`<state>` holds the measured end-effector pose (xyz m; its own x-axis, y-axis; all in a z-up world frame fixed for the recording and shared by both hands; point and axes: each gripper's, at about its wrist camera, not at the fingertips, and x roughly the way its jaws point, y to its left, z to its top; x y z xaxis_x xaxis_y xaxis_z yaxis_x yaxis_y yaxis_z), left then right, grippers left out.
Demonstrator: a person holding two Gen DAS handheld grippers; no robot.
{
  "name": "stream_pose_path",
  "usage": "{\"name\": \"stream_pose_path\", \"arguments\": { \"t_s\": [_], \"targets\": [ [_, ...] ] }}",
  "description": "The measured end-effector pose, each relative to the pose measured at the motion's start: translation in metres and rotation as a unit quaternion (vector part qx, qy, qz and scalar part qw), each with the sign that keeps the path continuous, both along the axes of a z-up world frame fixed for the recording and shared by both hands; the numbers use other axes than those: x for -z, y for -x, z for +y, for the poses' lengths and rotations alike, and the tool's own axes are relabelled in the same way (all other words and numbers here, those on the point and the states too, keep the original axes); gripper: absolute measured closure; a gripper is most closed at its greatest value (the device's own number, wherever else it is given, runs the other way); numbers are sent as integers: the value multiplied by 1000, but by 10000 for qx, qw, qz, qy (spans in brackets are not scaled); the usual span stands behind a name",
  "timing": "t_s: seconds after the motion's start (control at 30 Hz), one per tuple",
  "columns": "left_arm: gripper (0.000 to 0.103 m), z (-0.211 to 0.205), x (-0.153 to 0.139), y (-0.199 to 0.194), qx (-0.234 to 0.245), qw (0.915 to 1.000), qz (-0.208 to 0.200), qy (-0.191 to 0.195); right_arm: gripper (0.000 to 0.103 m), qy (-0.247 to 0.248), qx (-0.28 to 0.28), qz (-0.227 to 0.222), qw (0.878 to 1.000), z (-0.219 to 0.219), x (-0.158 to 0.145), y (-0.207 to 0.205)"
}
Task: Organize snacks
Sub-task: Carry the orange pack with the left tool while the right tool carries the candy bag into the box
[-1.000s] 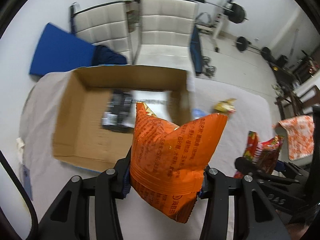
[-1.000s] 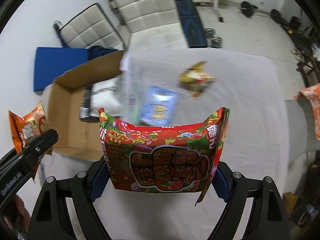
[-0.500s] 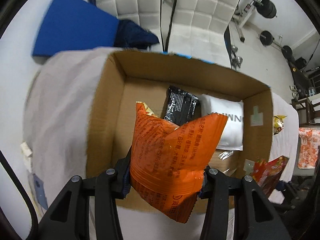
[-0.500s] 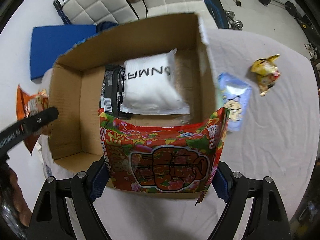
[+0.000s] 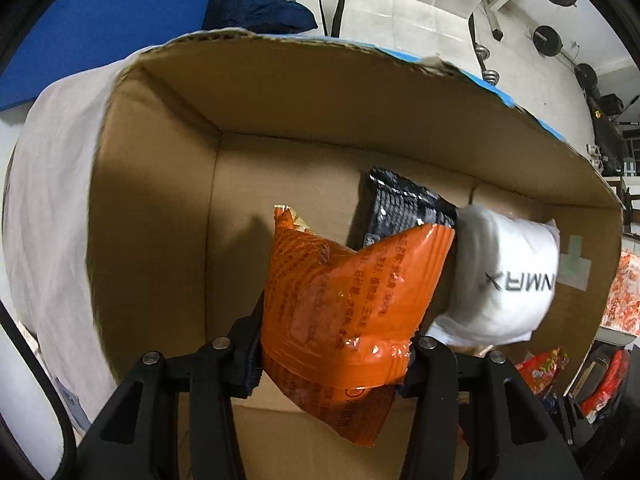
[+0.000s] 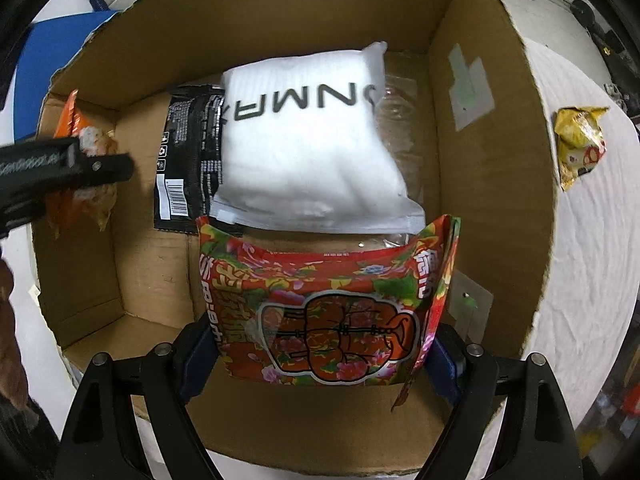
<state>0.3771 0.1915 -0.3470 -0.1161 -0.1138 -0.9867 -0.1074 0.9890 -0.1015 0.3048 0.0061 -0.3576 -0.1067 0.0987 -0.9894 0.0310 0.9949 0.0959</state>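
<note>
Right wrist view: two grippers, each carrying one snack bag, are hanging over one open cardboard box (image 6: 484,184).

Standing beside it, I am seeing the right gripper (image 6: 320,354) with its jaws closing on a red flowered snack bag (image 6: 328,312), holding it upright above the near end of the box. The left gripper (image 5: 334,356) is clamping its jaws on an orange snack bag (image 5: 348,312) over the left part of the box. Two packets are already lying on the box floor: one black packet (image 6: 188,152) and one white pouch (image 6: 308,140), the pouch overlapping the black one's edge. One yellow snack bag (image 6: 578,144) is lying outside, on the white-covered tabletop (image 6: 592,280), to the right of the box.
</note>
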Motion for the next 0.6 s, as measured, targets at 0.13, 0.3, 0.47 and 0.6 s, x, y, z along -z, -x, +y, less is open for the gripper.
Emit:
{"name": "stream_pose_path", "arguments": {
  "t_s": [0.13, 0.3, 0.47, 0.6],
  "targets": [
    [57, -1, 5, -13, 111, 9999, -2, -81, 14, 26, 11, 33, 10000, 5, 4, -4],
    [57, 1, 11, -23, 185, 9995, -16, -257, 14, 31, -33, 200, 9998, 6, 13, -3],
    [55, 9, 13, -25, 75, 9996, -2, -262, 13, 126, -86, 306, 9994, 2, 21, 4],
    [52, 11, 11, -26, 100, 9997, -2, -243, 9, 159, -85, 275, 9995, 2, 21, 6]
  ]
}}
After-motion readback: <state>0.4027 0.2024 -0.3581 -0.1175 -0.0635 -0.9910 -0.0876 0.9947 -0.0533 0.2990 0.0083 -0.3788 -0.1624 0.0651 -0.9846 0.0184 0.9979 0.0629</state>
